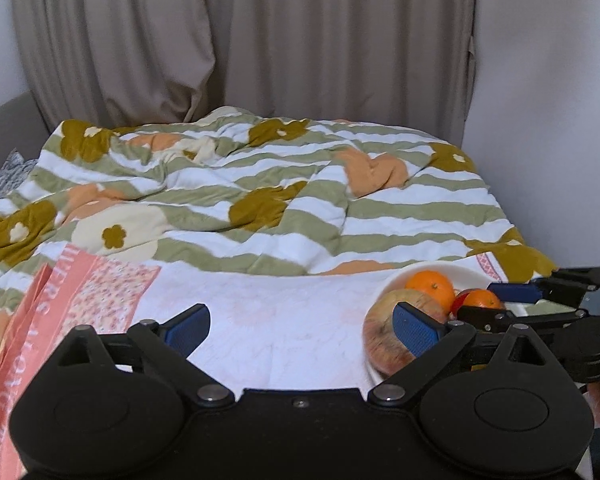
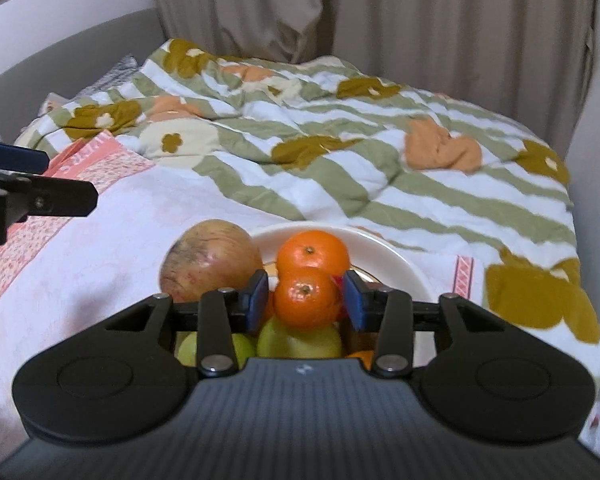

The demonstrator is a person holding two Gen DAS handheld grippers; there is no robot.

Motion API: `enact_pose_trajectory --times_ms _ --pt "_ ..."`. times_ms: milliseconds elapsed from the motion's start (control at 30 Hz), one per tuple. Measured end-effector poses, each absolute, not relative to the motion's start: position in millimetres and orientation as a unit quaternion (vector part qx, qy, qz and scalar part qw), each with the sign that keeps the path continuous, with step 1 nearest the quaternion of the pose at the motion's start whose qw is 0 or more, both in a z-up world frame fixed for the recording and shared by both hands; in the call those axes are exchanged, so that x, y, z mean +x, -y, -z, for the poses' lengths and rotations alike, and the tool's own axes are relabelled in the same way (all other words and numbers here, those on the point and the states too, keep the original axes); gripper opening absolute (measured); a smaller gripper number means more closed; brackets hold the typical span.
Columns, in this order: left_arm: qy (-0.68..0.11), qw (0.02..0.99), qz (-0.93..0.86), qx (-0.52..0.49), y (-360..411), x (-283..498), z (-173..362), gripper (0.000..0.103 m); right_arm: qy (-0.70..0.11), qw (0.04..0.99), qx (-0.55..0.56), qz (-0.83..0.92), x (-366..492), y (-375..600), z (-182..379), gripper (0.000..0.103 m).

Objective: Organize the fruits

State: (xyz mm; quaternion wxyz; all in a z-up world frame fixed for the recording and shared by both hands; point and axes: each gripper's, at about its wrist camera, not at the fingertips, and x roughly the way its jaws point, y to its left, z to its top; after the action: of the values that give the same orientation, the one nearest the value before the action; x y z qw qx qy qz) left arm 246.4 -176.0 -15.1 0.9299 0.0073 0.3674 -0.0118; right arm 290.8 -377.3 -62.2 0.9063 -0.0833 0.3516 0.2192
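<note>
A white bowl (image 2: 396,264) stands on a white cloth (image 2: 100,272) on the bed. It holds a large reddish apple (image 2: 212,260) at its left rim, two oranges and green apples (image 2: 300,340) below them. My right gripper (image 2: 306,300) hangs over the bowl with the nearer orange (image 2: 304,292) between its blue pads; a thin gap shows on each side, so the jaws are open. The farther orange (image 2: 314,250) lies just behind. My left gripper (image 1: 304,326) is wide open over the cloth, left of the bowl (image 1: 472,274), with nothing in it. The large apple (image 1: 380,336) sits behind its right finger.
A green-striped quilt with flowers (image 1: 260,184) covers the bed beyond the cloth. A pink lettered towel (image 1: 60,300) lies at the left edge. Beige curtains (image 1: 260,40) and walls close in the back and right. A grey headboard (image 2: 60,48) stands far left.
</note>
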Motion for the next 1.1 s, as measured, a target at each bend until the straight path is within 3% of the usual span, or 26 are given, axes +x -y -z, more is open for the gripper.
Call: enact_pose_trajectory --times_ms 33,100,167,467,1100 --pt "-0.368 0.930 0.010 0.007 174 244 15 0.100 -0.350 0.906 -0.092 -0.219 289 375 62 0.067" --pt "-0.368 0.930 0.005 0.004 173 239 16 0.100 -0.347 0.909 -0.104 -0.206 285 372 62 0.092" --pt "-0.367 0.930 0.003 0.002 172 233 15 0.100 -0.338 0.913 -0.105 -0.201 278 374 62 0.099" --pt "-0.340 0.941 0.004 -0.006 176 198 -2 0.100 -0.327 0.920 -0.098 -0.193 242 383 40 0.099" --pt "-0.268 0.963 -0.008 0.015 140 91 -76 0.103 -0.296 0.948 -0.044 -0.110 126 370 -72 0.103"
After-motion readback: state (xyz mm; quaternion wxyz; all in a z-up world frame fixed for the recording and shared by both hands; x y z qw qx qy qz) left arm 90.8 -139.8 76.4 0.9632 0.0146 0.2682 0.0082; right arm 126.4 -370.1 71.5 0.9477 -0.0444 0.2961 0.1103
